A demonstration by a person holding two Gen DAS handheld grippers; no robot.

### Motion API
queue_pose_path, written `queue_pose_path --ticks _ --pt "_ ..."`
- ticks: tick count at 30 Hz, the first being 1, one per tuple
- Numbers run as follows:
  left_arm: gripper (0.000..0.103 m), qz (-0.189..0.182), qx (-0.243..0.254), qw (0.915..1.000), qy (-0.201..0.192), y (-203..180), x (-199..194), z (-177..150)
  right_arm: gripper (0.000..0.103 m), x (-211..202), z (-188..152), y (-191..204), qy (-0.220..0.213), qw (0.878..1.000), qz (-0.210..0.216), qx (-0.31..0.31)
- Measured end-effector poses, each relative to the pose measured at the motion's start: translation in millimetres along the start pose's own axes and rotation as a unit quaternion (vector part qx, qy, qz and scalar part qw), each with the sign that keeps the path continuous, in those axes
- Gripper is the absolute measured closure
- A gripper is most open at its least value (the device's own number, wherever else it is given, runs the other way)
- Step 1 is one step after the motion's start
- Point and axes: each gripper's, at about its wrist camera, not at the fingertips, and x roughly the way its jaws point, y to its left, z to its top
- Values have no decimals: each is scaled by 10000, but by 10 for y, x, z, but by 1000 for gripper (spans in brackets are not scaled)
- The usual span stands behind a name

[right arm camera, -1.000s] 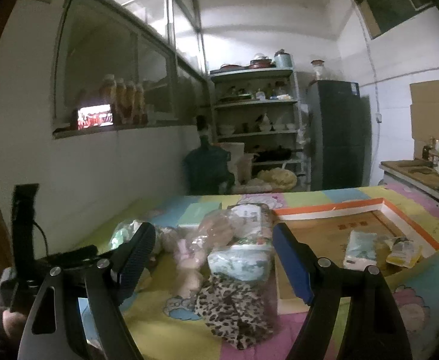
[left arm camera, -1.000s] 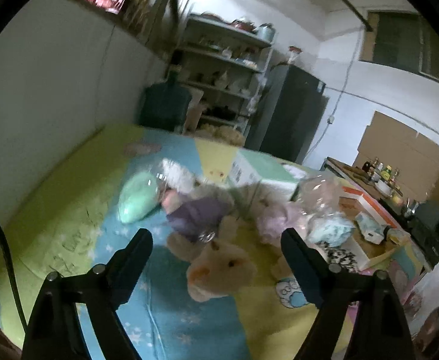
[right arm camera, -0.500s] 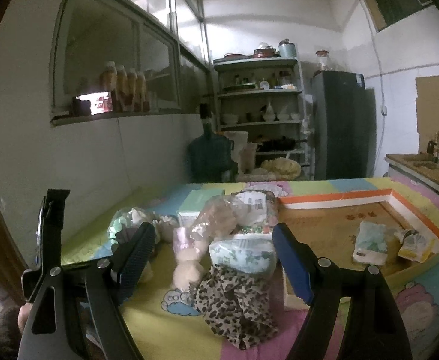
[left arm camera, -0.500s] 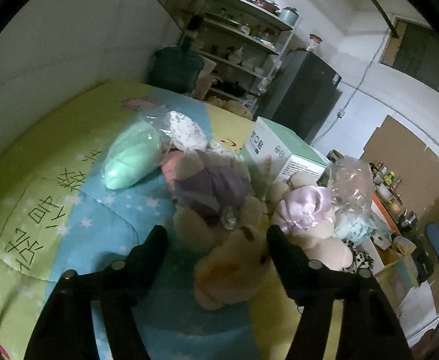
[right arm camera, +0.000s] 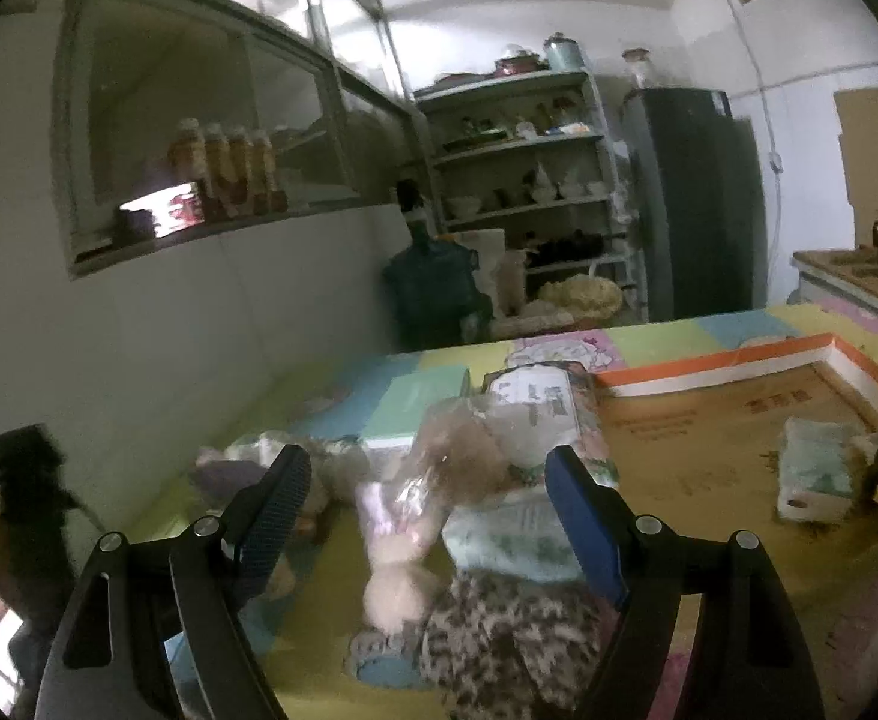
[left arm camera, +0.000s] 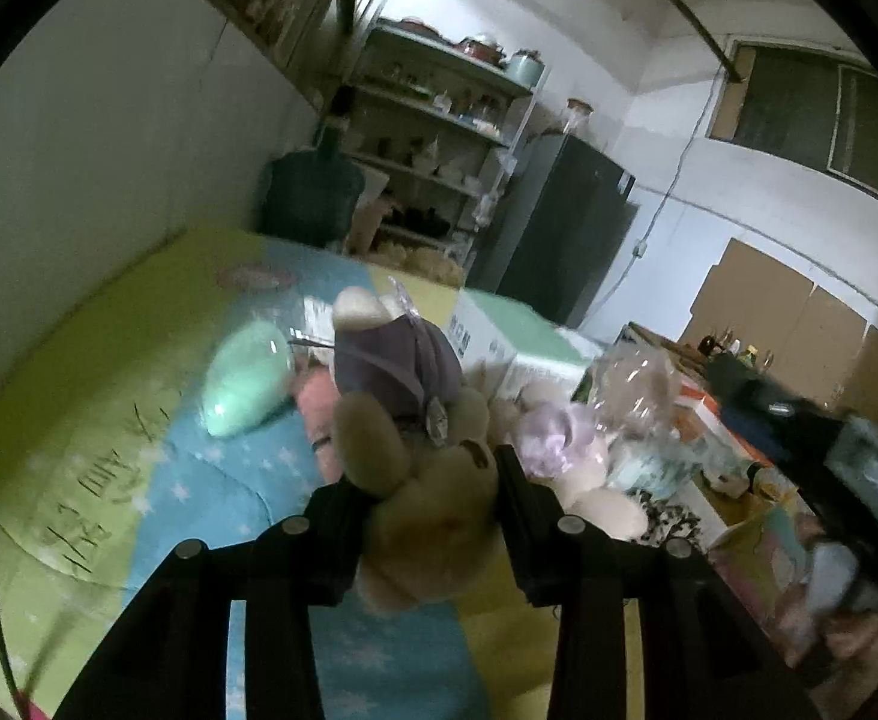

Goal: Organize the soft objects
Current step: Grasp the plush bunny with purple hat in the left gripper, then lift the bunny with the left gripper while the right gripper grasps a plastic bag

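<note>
My left gripper (left arm camera: pixel 429 489) is shut on a beige plush toy (left arm camera: pixel 420 480) with a purple-grey top, held up above the colourful mat. Behind it lie a mint green soft object (left arm camera: pixel 249 381), a pink one (left arm camera: pixel 315 405) and a lilac plush (left arm camera: pixel 559 438). My right gripper (right arm camera: pixel 426 480) is open and empty, above a pile with a bagged brown plush (right arm camera: pixel 469 456), a pink plush (right arm camera: pixel 393 552), a folded pale green cloth (right arm camera: pixel 511 540) and a leopard-print cloth (right arm camera: pixel 517 642).
A green-topped white box (left arm camera: pixel 517 348) stands behind the toys. A flat cardboard tray with an orange and white rim (right arm camera: pixel 721 360) lies at the right, holding small packets (right arm camera: pixel 811 468). A wall runs along the left; shelves (right arm camera: pixel 523 180) and a dark fridge (right arm camera: pixel 697 198) stand at the back.
My left gripper has moved onto the beige plush, closed on it and lifted it. My right gripper has stayed open and shifted slightly closer to the pile.
</note>
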Motion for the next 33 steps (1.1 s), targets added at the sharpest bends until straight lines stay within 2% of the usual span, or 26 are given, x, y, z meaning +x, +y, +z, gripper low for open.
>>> queue_pose_path --ticks 4,11,13,14,27,33 --pt "63 -24 27 9999 -115 8 -55 22 22 251 64 -37 203 9995 -193 109" --pt "63 -84 20 9999 -136 84 -34 54 23 440 75 -47 429 9984 -361 32" --pt "63 -118 7 9998 -164 103 -51 59 42 456 72 -23 458 9981 -420 -57" --pt "63 -130 6 9998 -166 113 -53 68 48 469 75 -8 478 9977 -466 -111" --pt "63 -213 2 9989 -409 124 -183 139 50 287 138 41 139 9990 -360 -229" --pt "62 -441 -116 9979 -451 179 -245 221 50 157 192 27 -19 9994 -308 -178"
